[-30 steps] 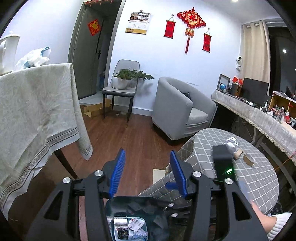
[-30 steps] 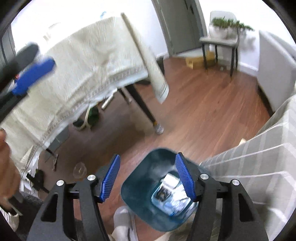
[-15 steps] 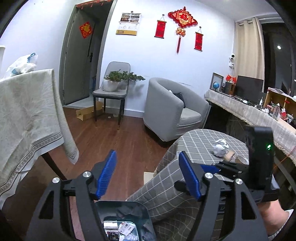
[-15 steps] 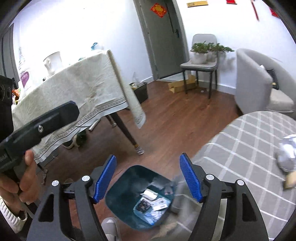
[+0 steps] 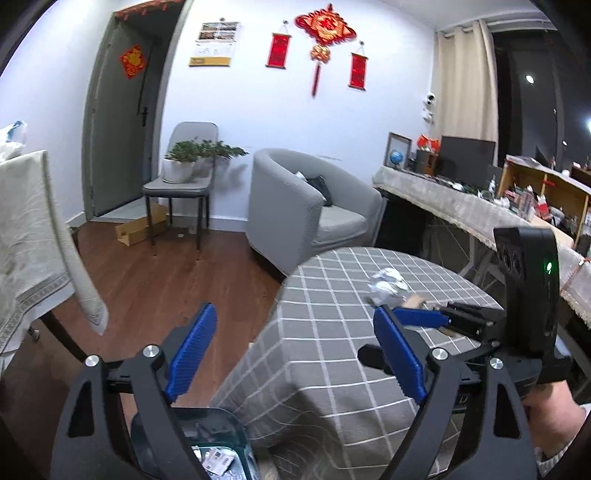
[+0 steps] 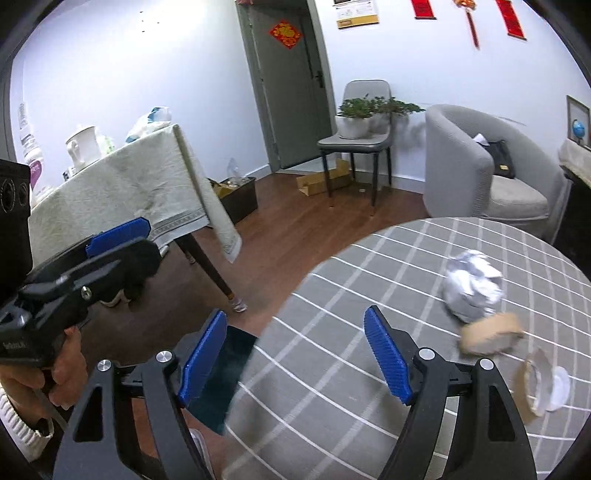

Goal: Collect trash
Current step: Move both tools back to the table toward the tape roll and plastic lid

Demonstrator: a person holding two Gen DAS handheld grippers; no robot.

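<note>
A crumpled paper ball is seen on the round table, with a tape roll just beside it and, nearer the edge, what may be a lid. A trash bin is placed on the floor left of the table. An armchair is set behind.

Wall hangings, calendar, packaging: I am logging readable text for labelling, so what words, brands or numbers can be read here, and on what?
None can be read for certain.
Red diamond sign on the door: gold character, too blurred.
Red scrolls and knot ornament: gold marks, illegible.
Wall calendar: print too small.
Packets in the bin: print too small.
Left gripper handle: white lettering, too small.
</note>
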